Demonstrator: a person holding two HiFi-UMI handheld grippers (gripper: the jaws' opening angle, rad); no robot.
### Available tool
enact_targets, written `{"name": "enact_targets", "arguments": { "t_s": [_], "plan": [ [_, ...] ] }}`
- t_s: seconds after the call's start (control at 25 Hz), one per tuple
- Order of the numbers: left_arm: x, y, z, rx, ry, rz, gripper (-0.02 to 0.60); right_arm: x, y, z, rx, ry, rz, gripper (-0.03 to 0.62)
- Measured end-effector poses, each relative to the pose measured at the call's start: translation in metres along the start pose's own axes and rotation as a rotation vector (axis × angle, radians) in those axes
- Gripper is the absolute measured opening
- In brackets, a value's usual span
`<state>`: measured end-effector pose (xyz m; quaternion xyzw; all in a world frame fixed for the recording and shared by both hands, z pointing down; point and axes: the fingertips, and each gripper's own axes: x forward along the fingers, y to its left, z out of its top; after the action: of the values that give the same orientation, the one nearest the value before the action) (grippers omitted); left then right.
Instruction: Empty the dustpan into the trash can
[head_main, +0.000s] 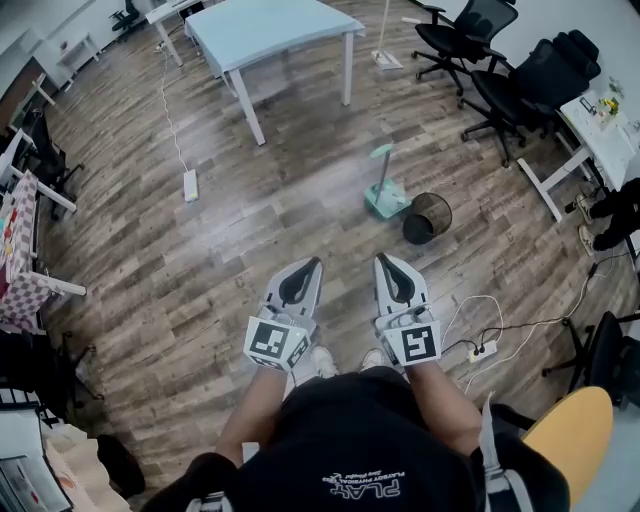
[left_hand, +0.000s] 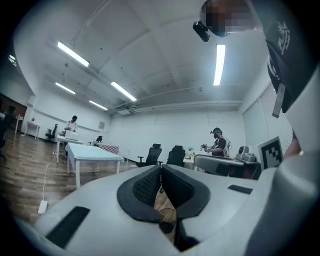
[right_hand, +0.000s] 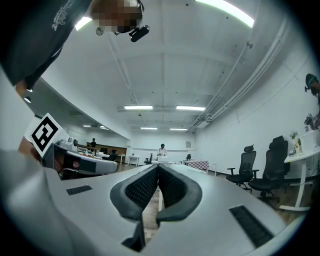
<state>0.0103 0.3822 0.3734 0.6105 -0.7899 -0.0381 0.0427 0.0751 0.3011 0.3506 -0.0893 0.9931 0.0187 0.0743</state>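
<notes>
Item: dustpan (head_main: 386, 198), pale green, with a long upright handle (head_main: 382, 170); it stood on the wooden floor (head_main: 250, 230) just beside a black mesh trash can (head_main: 428, 217), well ahead of the person. Judged light, rigid plastic, apt to tip and spill; best taken high on the handle. Contents of pan and can were too small to tell. Left hand-held gripper (head_main: 314, 264) and right hand-held gripper (head_main: 383, 261) were both closed tight on nothing, well apart from the dustpan.

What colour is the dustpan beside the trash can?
The dustpan is pale mint green, clearest in the head view.
</notes>
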Motion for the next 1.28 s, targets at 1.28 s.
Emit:
{"name": "enact_targets", "arguments": {
  "t_s": [1.28],
  "plan": [
    [0.260,0.045,0.006,0.023,0.088,-0.023,0.025,0.125,-0.201,-0.044,0.004,0.020,-0.106,0.023]
  ]
}}
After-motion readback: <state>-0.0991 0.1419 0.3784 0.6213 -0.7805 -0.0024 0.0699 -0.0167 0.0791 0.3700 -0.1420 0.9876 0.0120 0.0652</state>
